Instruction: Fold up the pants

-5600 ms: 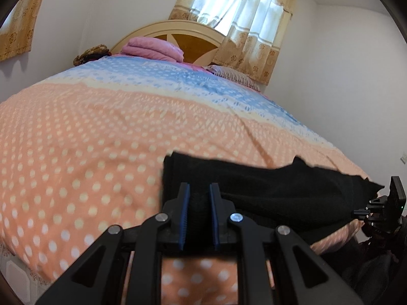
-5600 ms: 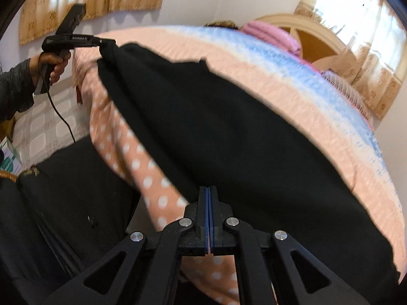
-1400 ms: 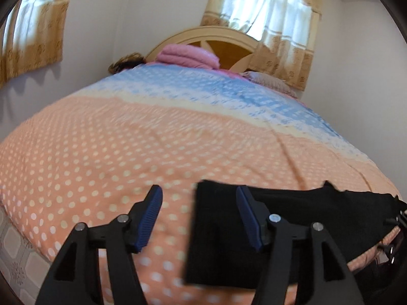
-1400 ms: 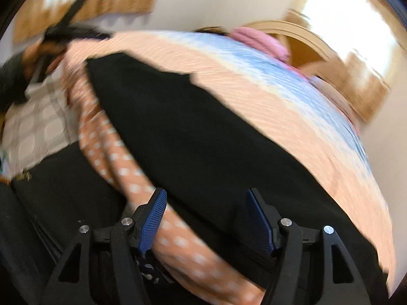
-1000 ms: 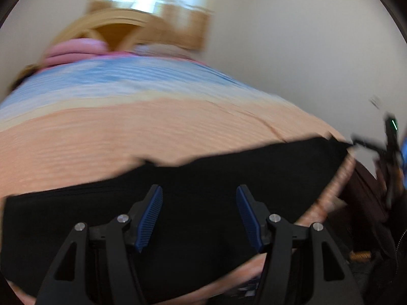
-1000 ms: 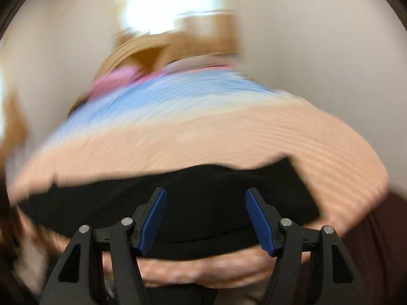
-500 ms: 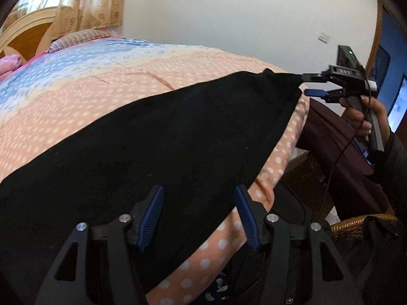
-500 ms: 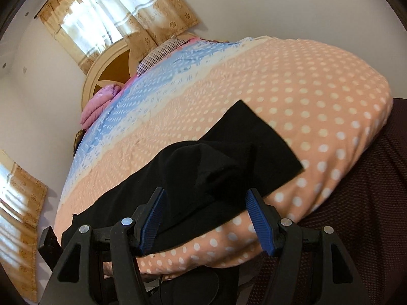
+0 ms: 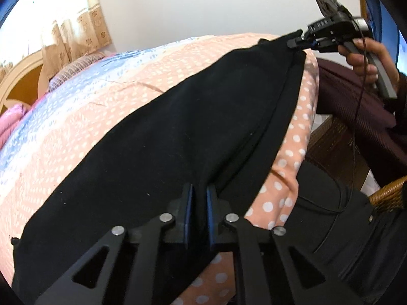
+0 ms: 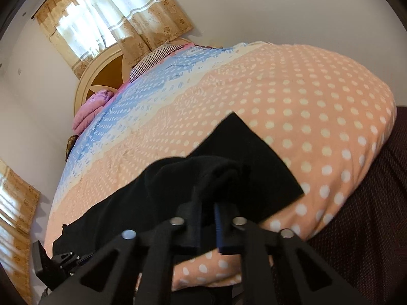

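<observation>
The black pants (image 9: pixel 165 139) lie stretched along the near edge of the bed. My left gripper (image 9: pixel 199 198) is shut on the pants' near edge at one end. My right gripper (image 10: pixel 208 206) is shut on a bunched fold of the pants (image 10: pixel 236 167) at the other end. In the left wrist view the right gripper (image 9: pixel 304 42) shows at the top right, pinching the far corner of the cloth. In the right wrist view the left gripper (image 10: pixel 63 260) shows at the bottom left.
The bed has an orange dotted and blue quilt (image 9: pixel 84 96). A pink folded blanket (image 10: pixel 89 111) and striped pillow (image 10: pixel 155 58) lie by the wooden headboard (image 10: pixel 106 76). A dark maroon cloth (image 9: pixel 356 117) and a wicker basket (image 9: pixel 389 195) stand beside the bed's edge.
Both grippers were open half a second ago and have closed on the pants' edge. Before that both swung round from the other ends of the pants.
</observation>
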A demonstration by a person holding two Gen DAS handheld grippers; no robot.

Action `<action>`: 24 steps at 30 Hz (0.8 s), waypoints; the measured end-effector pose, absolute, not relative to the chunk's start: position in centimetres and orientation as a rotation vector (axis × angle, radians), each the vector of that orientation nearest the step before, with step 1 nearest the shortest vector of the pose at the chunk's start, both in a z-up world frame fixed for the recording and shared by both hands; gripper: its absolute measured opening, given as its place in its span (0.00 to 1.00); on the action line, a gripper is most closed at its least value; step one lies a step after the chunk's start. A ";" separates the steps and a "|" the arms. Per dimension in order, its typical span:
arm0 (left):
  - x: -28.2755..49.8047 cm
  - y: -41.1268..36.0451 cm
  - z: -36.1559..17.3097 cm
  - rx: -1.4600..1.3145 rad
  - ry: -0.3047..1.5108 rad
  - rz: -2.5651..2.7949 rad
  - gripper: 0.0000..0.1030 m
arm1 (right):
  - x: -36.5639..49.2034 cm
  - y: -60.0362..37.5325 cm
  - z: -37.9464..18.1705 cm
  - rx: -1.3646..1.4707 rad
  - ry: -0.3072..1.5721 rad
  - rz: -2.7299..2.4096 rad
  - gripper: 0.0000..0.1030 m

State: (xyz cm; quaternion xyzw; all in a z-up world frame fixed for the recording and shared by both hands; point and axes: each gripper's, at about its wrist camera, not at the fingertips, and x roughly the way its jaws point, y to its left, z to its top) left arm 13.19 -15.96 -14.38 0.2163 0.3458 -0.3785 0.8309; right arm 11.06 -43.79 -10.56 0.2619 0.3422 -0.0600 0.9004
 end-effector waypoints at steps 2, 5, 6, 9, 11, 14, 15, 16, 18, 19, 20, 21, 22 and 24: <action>13.8 -15.3 -14.1 0.420 0.748 -0.805 0.07 | 11.8 -43.7 -9.7 0.514 0.698 -0.113 0.06; 14.7 -14.2 -13.2 0.320 0.763 -0.808 0.07 | 12.5 -43.6 -7.1 0.468 0.637 -0.087 0.06; 15.1 -13.6 -12.8 0.278 0.769 -0.813 0.07 | 12.5 -43.5 -6.2 0.455 0.615 -0.075 0.05; 15.5 -12.5 -11.8 0.203 0.758 -0.823 0.07 | 12.1 -42.8 -3.3 0.415 0.532 -0.020 0.05; 15.1 -12.2 -11.6 0.185 0.757 -0.842 0.07 | 11.3 -42.4 -2.4 0.381 0.502 0.003 0.05; 13.7 -12.8 -12.7 0.221 0.771 -0.885 0.07 | 9.7 -42.4 -4.1 0.336 0.537 -0.003 0.05; 13.3 -13.2 -13.4 0.238 0.785 -0.895 0.07 | 9.2 -42.7 -5.2 0.341 0.566 -0.003 0.06; 13.0 -13.4 -13.9 0.249 0.794 -0.904 0.07 | 8.5 -43.3 -6.8 0.364 0.604 -0.007 0.06; 12.6 -13.8 -15.1 0.279 0.818 -0.909 0.07 | 7.2 -44.6 -9.1 0.392 0.660 -0.045 0.11; 12.6 -14.0 -15.4 0.286 0.825 -0.912 0.07 | 6.3 -45.4 -9.8 0.402 0.660 -0.076 0.25; 12.6 -14.1 -15.5 0.285 0.828 -0.918 0.07 | 5.5 -46.1 -10.0 0.417 0.643 -0.101 0.40; 12.7 -14.1 -15.5 0.283 0.832 -0.925 0.07 | 4.8 -46.9 -9.9 0.441 0.619 -0.112 0.44; 12.9 -14.2 -15.4 0.286 0.837 -0.927 0.07 | 4.4 -47.8 -9.5 0.474 0.592 -0.117 0.46; 13.1 -14.4 -15.3 0.283 0.843 -0.928 0.07 | 4.3 -49.2 -8.5 0.526 0.549 -0.122 0.46</action>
